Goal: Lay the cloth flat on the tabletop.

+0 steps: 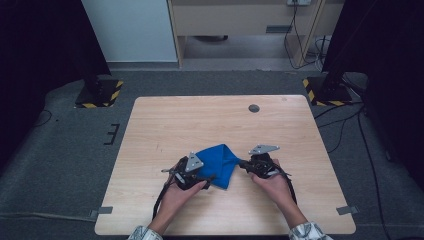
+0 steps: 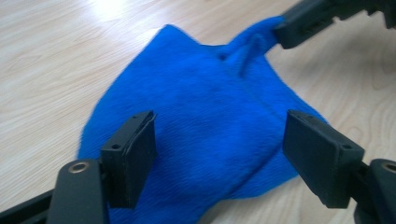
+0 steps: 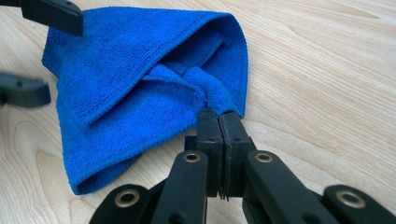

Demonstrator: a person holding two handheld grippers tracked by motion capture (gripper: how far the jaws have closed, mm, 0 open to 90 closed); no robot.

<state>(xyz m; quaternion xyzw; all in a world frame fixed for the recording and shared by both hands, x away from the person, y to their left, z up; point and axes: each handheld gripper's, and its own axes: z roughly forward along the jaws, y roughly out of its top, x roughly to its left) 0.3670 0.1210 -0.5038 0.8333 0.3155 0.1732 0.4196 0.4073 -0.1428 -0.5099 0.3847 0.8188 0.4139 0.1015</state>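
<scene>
While the blue microfibre cloth (image 1: 218,164) lies bunched on the near middle of the wooden table (image 1: 165,120), between the two hands, the entry reads as follows.

Item: cloth, folded over itself, one corner drawn to a twisted point at its right end (image 3: 212,95).

Right gripper (image 3: 223,122): jaws closed tight on that twisted corner, the fabric pinched between the pads; the hold covers very little cloth.

Left gripper (image 2: 219,154): jaws standing apart over the cloth's near-left edge, one pad (image 2: 133,154) on each side of the fabric, not pressing it.

Risks, as judged:
- Corner slip. The right grip takes only the tip of the corner; a pull sideways or upward could draw the fabric out of the pads.
- Multi-layer grab. The left jaws straddle a folded part; closing there may catch two or more layers, so the cloth would not open flat.
- Pad on table. If the left gripper closes too low, its pads may scrape the wood and push the cloth into a heap rather than seize it.
- Uneven tension. Pulling with one side unsecured would drag the whole cloth across the table.
</scene>
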